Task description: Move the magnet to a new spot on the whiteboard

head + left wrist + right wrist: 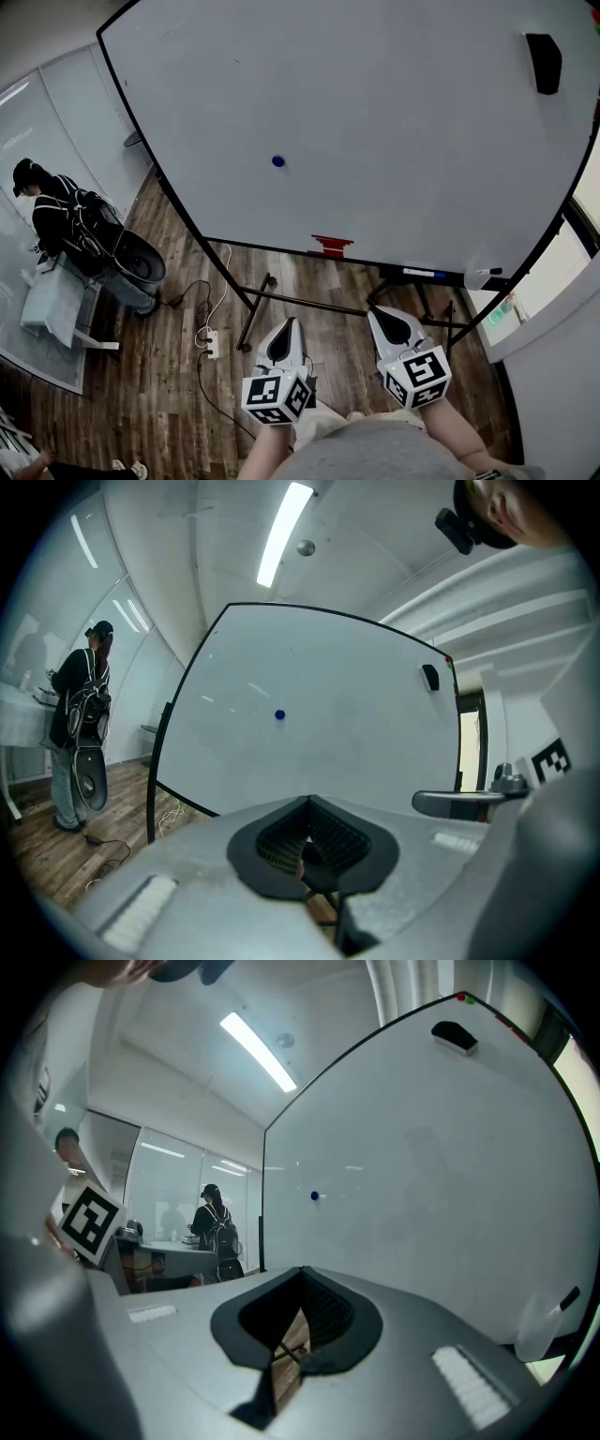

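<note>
A small blue magnet (277,161) sticks to the large whiteboard (394,141), left of its middle. It also shows as a blue dot in the left gripper view (279,715) and in the right gripper view (314,1196). My left gripper (292,323) and right gripper (378,313) hang side by side low in the head view, well short of the board and pointing at it. Both have their jaws together with nothing between them, as the left gripper (307,801) and the right gripper (302,1271) show in their own views.
A black eraser (544,62) clings to the board's upper right. A red object (331,246) sits on the lower rail. The board's stand legs (253,309) and cables (211,319) lie on the wood floor. A person (56,211) with a backpack stands far left.
</note>
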Demonstrator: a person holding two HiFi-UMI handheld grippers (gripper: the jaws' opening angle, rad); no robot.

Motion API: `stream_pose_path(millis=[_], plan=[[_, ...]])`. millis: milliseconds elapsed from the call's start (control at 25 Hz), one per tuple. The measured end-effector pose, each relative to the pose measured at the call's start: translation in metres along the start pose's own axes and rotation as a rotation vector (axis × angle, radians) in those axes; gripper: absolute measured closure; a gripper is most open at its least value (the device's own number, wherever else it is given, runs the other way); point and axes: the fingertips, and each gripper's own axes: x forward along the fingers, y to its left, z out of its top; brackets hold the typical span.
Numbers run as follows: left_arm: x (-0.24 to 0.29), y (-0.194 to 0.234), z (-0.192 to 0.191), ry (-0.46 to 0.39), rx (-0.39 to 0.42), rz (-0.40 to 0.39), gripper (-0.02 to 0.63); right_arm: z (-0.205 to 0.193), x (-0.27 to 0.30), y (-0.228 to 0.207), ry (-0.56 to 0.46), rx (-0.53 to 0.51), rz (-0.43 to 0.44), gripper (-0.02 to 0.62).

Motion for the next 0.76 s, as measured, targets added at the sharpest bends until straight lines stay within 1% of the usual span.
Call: stream_pose_path(millis=[280, 760], plan=[[0.0, 0.005, -0.004, 0.012, 0.003, 0.0, 0.601, -0.006, 0.002, 0.002, 0.007, 0.005, 0.001, 0.595], [-0.006, 0.015, 0.0, 0.004, 0.005, 0.008, 0.601, -0.003, 0.009, 0.013, 0.0, -0.006, 0.019, 0.595]])
